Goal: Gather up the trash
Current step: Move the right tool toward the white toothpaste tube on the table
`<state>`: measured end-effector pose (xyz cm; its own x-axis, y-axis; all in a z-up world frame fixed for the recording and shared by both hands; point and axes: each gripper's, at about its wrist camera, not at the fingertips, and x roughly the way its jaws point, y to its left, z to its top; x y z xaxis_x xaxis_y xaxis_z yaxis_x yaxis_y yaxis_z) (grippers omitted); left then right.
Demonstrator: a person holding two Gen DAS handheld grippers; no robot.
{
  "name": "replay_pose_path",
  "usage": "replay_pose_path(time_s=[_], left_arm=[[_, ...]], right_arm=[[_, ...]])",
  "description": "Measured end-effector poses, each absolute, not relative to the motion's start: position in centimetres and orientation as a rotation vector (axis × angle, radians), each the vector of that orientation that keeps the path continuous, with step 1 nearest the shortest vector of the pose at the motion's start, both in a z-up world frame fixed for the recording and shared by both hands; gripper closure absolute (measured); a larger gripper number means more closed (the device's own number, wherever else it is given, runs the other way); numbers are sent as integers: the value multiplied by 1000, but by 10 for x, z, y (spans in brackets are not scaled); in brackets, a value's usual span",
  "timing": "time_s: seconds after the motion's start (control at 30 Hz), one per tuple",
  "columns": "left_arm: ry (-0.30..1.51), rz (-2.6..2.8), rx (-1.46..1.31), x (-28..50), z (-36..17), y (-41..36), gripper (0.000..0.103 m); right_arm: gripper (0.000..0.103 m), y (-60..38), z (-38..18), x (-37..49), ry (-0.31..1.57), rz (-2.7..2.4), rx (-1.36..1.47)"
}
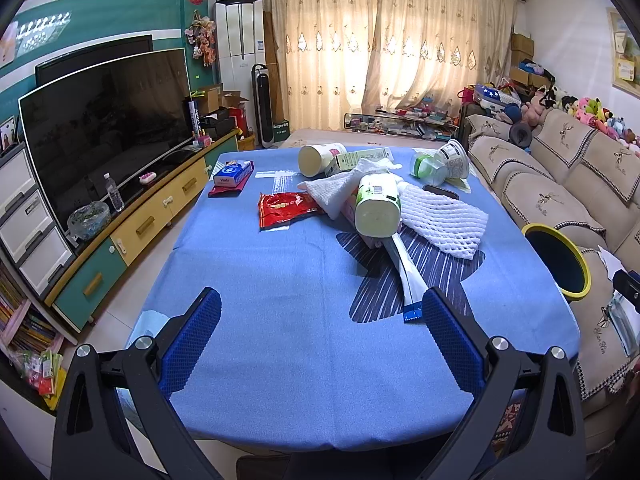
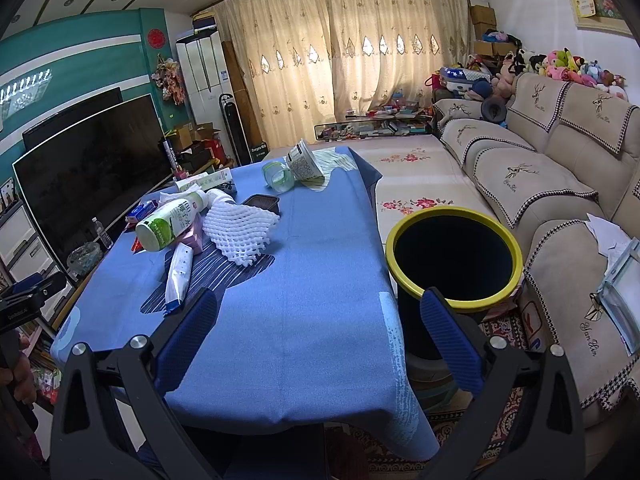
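Observation:
Trash lies on the blue-clothed table [image 1: 304, 360]: a white-green bottle [image 1: 378, 206] on its side, a white foam net [image 1: 444, 220], a red snack packet [image 1: 286, 208], a white wrapper with a blue end [image 1: 406, 276], a paper cup [image 1: 320, 158] and a tipped cup [image 1: 456, 158]. The bottle [image 2: 170, 220] and net [image 2: 240, 228] also show in the right wrist view. A black bin with a yellow rim [image 2: 454, 256] stands right of the table. My left gripper [image 1: 320, 320] is open and empty above the near table. My right gripper [image 2: 318, 320] is open and empty near the bin.
A large TV [image 1: 108, 128] on a low cabinet runs along the left. A beige sofa [image 2: 560, 184] with plush toys lies to the right. A blue tissue pack [image 1: 232, 174] sits at the table's far left. A patterned rug [image 2: 508, 328] lies under the bin.

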<state>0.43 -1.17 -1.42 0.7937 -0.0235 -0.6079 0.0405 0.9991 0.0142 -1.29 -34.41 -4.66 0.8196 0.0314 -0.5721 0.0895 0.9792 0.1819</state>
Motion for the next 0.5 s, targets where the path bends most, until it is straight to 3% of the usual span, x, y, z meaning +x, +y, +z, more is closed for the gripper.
replay_pose_path(time_s=[0.5], left_arm=[[656,-12,28,11,-18,-3,4]], right_arm=[[6,-334,-52,2,633,5,188]])
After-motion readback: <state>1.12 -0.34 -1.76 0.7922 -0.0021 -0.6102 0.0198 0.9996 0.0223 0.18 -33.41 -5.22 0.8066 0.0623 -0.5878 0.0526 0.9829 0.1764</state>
